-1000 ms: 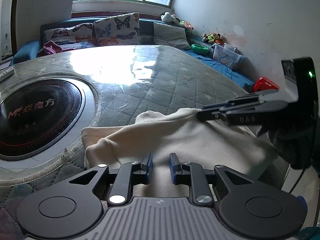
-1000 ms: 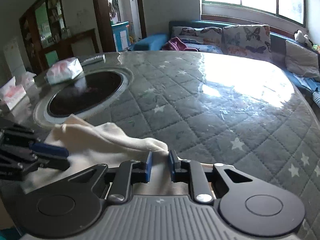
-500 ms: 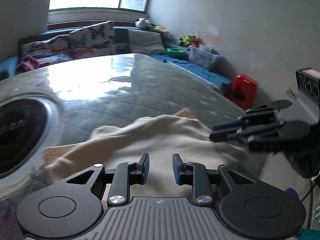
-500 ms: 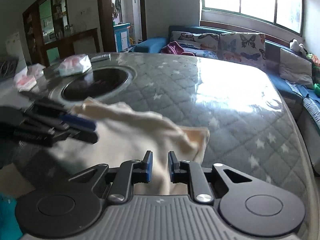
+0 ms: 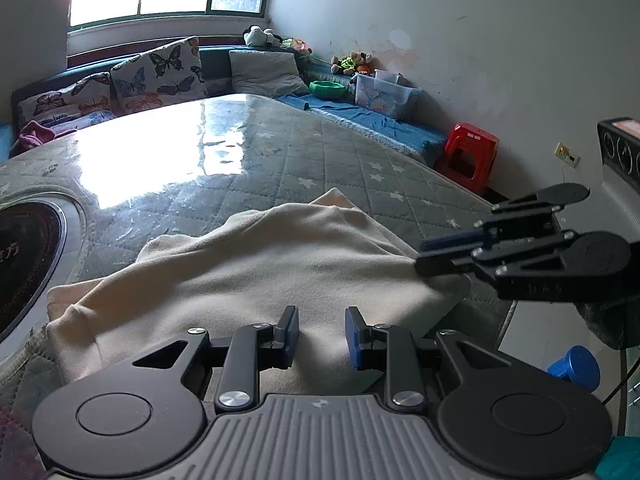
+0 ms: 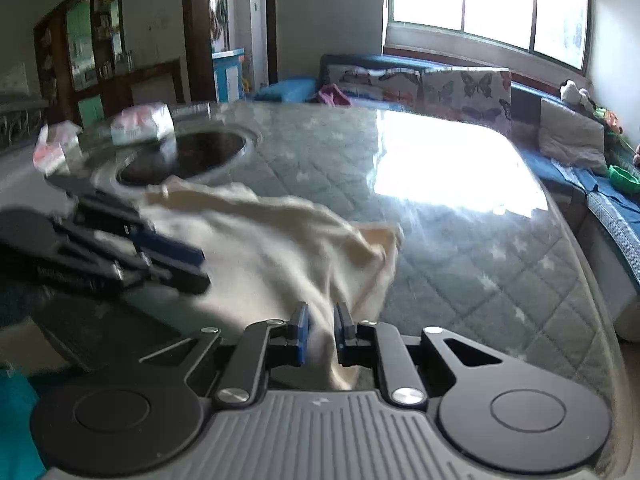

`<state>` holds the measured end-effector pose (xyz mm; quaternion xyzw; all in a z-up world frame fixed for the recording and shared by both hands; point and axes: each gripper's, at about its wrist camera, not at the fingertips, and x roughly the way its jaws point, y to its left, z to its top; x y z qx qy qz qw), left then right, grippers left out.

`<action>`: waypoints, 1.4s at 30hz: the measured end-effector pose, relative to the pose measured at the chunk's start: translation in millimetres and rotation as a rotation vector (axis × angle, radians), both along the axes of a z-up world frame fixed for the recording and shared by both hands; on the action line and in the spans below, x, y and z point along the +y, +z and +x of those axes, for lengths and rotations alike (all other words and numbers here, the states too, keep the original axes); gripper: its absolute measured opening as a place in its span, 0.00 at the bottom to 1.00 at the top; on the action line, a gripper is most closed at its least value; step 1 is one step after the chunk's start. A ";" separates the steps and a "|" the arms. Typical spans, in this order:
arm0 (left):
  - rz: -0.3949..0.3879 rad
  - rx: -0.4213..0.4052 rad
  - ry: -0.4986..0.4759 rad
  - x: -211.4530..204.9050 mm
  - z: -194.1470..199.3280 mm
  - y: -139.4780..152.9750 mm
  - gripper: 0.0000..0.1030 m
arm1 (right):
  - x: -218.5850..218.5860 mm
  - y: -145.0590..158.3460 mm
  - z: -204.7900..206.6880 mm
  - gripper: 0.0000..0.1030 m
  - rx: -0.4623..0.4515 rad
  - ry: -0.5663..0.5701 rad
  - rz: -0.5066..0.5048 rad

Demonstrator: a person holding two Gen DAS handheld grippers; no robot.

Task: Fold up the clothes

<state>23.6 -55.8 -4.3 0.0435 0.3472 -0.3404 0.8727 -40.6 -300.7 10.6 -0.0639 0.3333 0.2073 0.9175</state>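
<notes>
The right gripper [image 6: 320,326] is pinching a hanging fold of the cream garment [image 5: 256,264] between nearly closed fingers, while the left gripper [image 5: 322,330] is hovering over the cloth with its jaws parted and nothing between them. The garment is lying rumpled at the near edge of the quilted, star-patterned table [image 5: 320,160], beside the round black cooktop [image 5: 24,256] set into it. Butterfly cushions [image 5: 156,72], a red stool [image 5: 468,156] and a clear storage bin [image 5: 384,94] are lining the walls beyond.
</notes>
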 end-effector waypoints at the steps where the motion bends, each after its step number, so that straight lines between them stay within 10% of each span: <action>1: 0.000 0.000 0.000 -0.3 -0.1 -0.6 0.27 | 1.3 2.0 1.6 0.12 -0.008 0.003 0.013; 42: 0.024 -0.064 0.066 20.5 -28.0 -1.3 0.29 | 58.8 -1.5 -14.5 0.12 -0.016 0.200 -0.038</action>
